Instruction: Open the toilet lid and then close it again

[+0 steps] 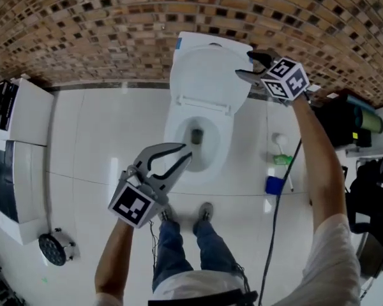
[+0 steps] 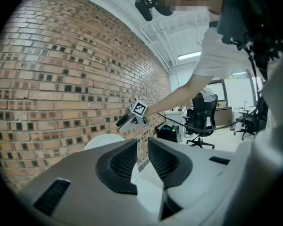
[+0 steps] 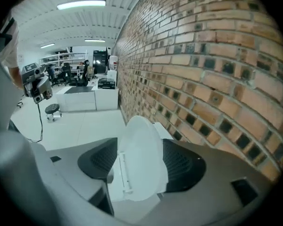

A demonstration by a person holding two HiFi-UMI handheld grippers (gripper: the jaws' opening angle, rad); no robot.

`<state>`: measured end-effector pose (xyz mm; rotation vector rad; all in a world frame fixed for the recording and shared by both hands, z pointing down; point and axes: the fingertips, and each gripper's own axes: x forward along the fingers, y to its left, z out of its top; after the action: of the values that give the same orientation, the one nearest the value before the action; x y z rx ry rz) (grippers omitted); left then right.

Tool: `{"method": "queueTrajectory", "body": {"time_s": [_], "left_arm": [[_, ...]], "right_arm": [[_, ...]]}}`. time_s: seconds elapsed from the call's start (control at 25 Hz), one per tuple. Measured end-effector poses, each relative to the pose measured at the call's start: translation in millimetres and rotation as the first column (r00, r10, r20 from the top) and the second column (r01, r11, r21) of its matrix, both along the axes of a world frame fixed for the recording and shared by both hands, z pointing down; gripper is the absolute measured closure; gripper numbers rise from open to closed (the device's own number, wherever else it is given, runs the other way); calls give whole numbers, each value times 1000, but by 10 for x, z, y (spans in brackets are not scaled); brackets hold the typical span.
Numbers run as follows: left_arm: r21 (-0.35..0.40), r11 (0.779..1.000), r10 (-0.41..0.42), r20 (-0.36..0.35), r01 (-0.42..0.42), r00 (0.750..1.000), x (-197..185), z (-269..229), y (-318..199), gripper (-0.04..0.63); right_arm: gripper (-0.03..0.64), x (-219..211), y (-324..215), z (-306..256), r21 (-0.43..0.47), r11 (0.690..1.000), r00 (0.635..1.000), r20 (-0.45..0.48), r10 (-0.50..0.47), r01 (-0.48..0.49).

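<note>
The white toilet stands against the brick wall. Its lid is raised and leans back on the tank. My right gripper is at the lid's upper right edge. In the right gripper view its jaws stand wide open, one on each side of the lid, and I cannot see the pads pressing on it. My left gripper hangs over the front left of the bowl. Its jaws are all but shut, with a slim gap and nothing in it. From the left gripper view I also see the lid and the right gripper.
A white cabinet stands at the left and a round metal thing lies on the floor near it. A bottle and a blue item sit right of the toilet, with dark bins further right. A cable hangs from my right arm.
</note>
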<state>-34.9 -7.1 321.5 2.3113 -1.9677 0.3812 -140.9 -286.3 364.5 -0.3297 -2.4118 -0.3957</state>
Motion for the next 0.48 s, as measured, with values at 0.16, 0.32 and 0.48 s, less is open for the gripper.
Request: {"method": "queueTrajectory", "body": {"time_s": [0.16,0.32,0.48], "left_arm": [[-1,999,-37,-39,37,999,-135,156,-50,529],[-3,999,-44,-52,44,998,-168,286,-34,529],[7,999,-47,-52,48,998,-196,334,-7,529]], "right_arm": [[319,-471,-214,278,18,998,991,-125,-53,55],[319,-643,-315,541,68,995,972,-230,-50,68],[499,-671,-341,543,121,991,967,-252,-30,62]]}}
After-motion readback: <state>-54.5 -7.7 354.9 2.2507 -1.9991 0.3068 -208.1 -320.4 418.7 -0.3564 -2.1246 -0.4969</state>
